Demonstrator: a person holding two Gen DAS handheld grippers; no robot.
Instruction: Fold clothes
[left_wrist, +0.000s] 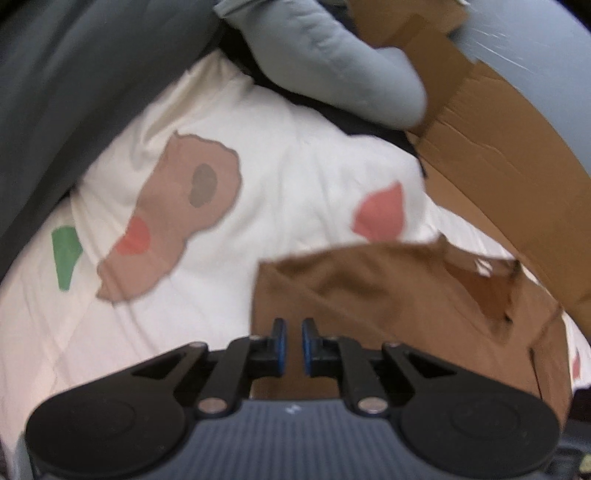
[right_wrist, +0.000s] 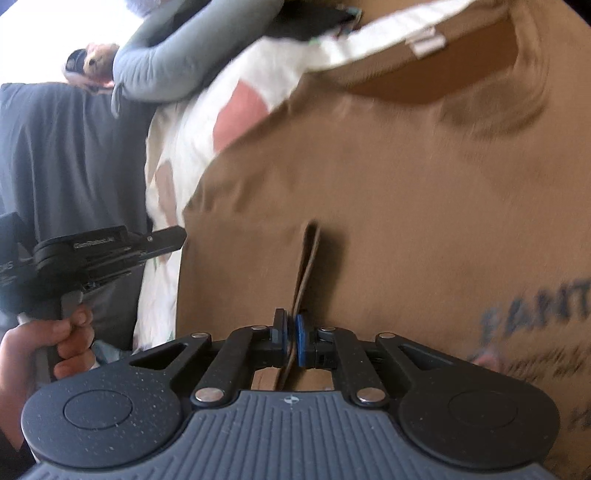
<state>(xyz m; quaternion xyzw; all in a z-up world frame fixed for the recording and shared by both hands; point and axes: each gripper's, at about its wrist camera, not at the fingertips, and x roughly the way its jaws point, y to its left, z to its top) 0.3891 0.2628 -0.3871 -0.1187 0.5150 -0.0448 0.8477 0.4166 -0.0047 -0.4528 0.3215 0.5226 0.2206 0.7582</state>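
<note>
A brown T-shirt (right_wrist: 388, 177) lies flat on a white patterned bedsheet (right_wrist: 258, 70), its collar at the far end and dark printed lettering (right_wrist: 535, 306) on the right. My right gripper (right_wrist: 291, 332) is shut on a raised fold of the brown cloth (right_wrist: 308, 258) that stands up between its blue pads. In the left wrist view the same T-shirt (left_wrist: 388, 295) lies under my left gripper (left_wrist: 294, 332). Its pads stand a narrow slit apart, and brown cloth fills that slit near the shirt's left edge. The left gripper (right_wrist: 177, 236) also shows from the side, at that edge, held by a hand (right_wrist: 55, 339).
A cardboard box (left_wrist: 498, 166) borders the bed on the right. A pale grey padded roll (left_wrist: 351, 66) lies at the far side. Dark grey fabric (left_wrist: 74, 92) covers the left. The bedsheet (left_wrist: 295, 177) is bare left of the shirt.
</note>
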